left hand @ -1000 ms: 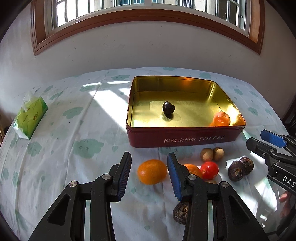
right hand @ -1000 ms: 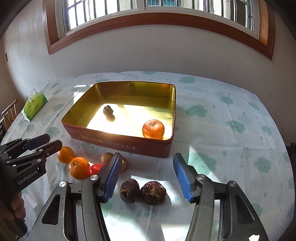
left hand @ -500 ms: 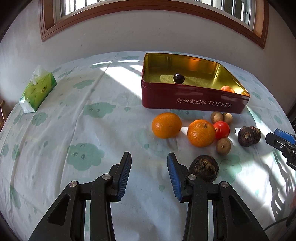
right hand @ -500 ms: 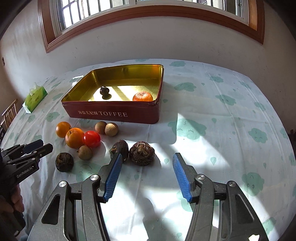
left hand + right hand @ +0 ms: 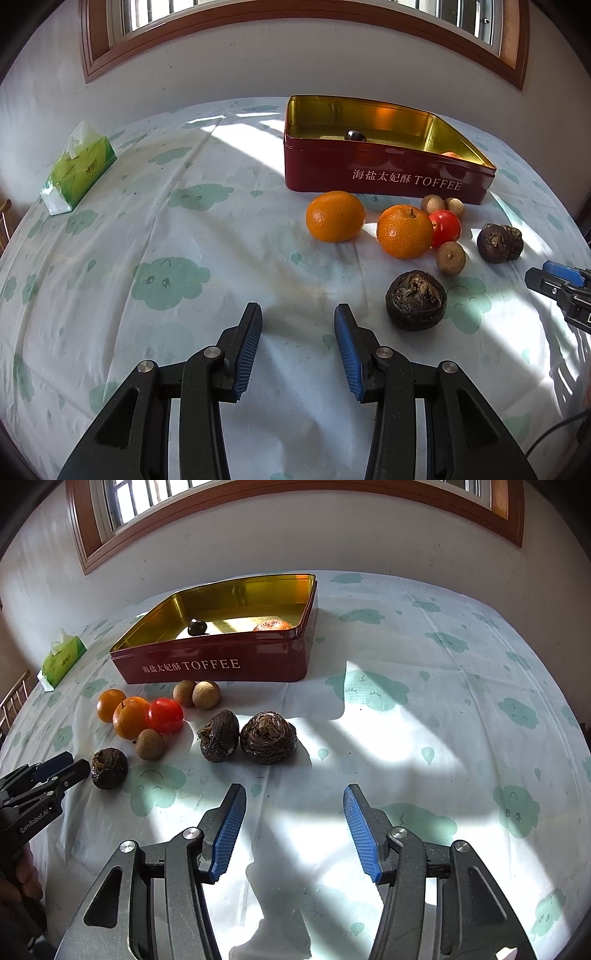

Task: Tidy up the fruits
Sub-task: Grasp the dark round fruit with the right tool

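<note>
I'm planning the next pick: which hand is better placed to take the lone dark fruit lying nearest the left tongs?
Probably left. The lone dark fruit lies just beside the empty left tongs; the right tongs face the dark pair.

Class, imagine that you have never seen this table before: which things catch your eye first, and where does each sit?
The red toffee tin stands open at the back of the table, with a small dark fruit and an orange one inside. In front of it lies a bright cluster: two oranges, a red tomato and brown, wrinkled fruits. A green tissue pack sits far left.
</note>
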